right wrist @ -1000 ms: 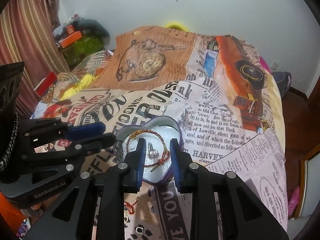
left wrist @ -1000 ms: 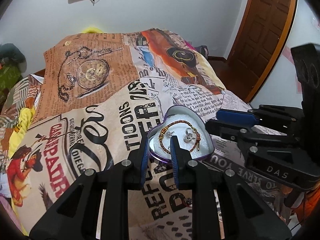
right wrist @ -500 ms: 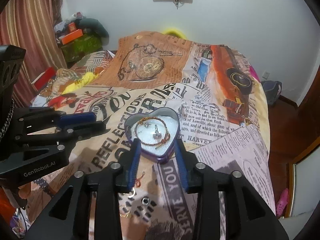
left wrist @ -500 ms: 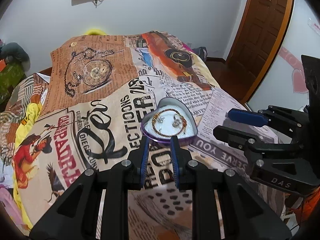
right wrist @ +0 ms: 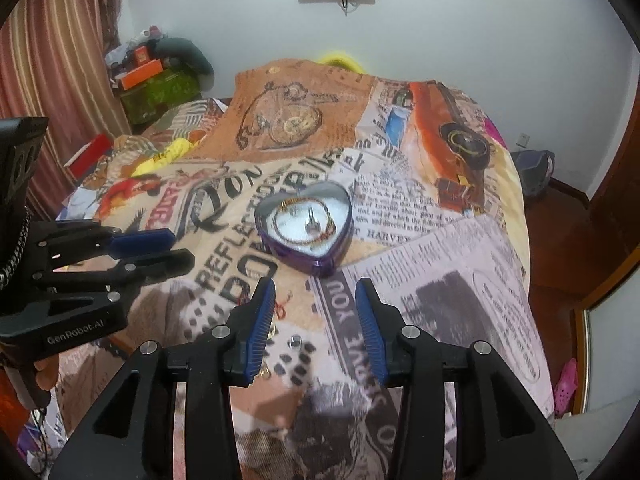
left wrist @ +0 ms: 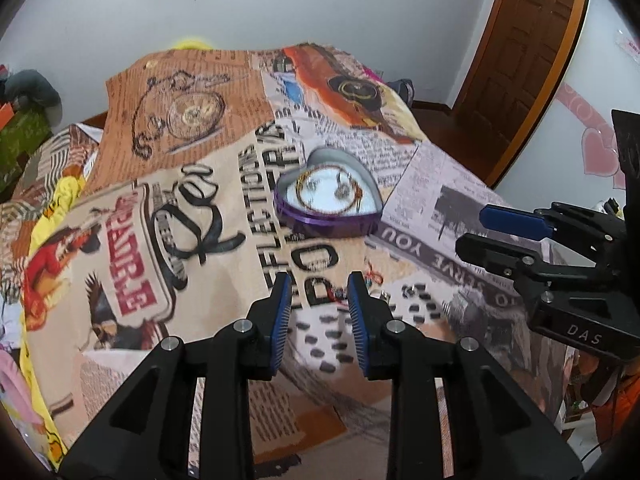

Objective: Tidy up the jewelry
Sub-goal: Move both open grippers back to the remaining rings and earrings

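Your left gripper (left wrist: pixel 320 292) & right gripper (right wrist: pixel 315 298): jaws released, nothing between them; left's just been widening. Heart tin (right wrist: pixel 305 229) sits on the bed (right wrist: pixel 460 280) ahead of both, bracelet (right wrist: pixel 304 220) inside. Small loose bits (right wrist: pixel 295 342) lie near the jaws.

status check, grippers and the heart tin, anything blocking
Left gripper and right gripper both open, jaws just widened, nothing held. Purple heart-shaped tin on bedspread, bracelet inside. Loose red cord and small ring lie short of tin.
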The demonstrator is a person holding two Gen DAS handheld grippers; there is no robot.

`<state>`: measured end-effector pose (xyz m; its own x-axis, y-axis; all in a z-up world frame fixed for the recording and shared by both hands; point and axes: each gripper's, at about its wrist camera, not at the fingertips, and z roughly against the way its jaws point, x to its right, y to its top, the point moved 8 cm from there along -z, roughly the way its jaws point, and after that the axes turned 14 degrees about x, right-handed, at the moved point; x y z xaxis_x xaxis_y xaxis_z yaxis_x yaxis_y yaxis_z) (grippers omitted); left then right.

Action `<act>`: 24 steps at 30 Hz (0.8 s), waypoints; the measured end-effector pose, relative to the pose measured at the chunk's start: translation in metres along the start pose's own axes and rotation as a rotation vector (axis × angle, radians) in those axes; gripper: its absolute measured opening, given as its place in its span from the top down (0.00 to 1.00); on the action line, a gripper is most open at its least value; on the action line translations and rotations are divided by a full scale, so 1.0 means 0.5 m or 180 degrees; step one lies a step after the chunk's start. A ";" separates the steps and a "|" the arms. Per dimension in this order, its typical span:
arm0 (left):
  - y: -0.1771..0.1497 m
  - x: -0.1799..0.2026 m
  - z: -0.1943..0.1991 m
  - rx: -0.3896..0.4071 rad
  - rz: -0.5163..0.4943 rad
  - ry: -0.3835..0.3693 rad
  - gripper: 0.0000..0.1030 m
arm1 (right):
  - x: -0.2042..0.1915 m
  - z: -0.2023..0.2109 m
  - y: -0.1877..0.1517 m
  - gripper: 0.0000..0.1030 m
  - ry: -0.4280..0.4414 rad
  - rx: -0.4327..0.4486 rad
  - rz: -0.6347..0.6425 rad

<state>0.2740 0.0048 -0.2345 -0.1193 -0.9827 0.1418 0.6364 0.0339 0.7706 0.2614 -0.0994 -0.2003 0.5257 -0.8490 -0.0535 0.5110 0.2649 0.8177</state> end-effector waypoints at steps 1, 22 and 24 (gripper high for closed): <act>-0.007 0.000 -0.003 -0.0023 0.0007 -0.0001 0.73 | 0.002 -0.003 -0.010 0.63 -0.0002 -0.0031 -0.0008; -0.070 0.007 -0.083 -0.0257 0.0027 -0.0182 0.73 | -0.016 -0.071 -0.125 0.63 0.0165 -0.0432 0.0135; -0.066 0.008 -0.094 -0.0271 0.0031 -0.0199 0.73 | -0.017 -0.074 -0.127 0.63 0.0188 -0.0429 0.0153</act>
<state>0.2882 -0.0087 -0.2883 -0.1585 -0.9690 0.1895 0.6998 0.0251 0.7139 0.2498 -0.0923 -0.2728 0.5889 -0.8064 -0.0530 0.5688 0.3670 0.7361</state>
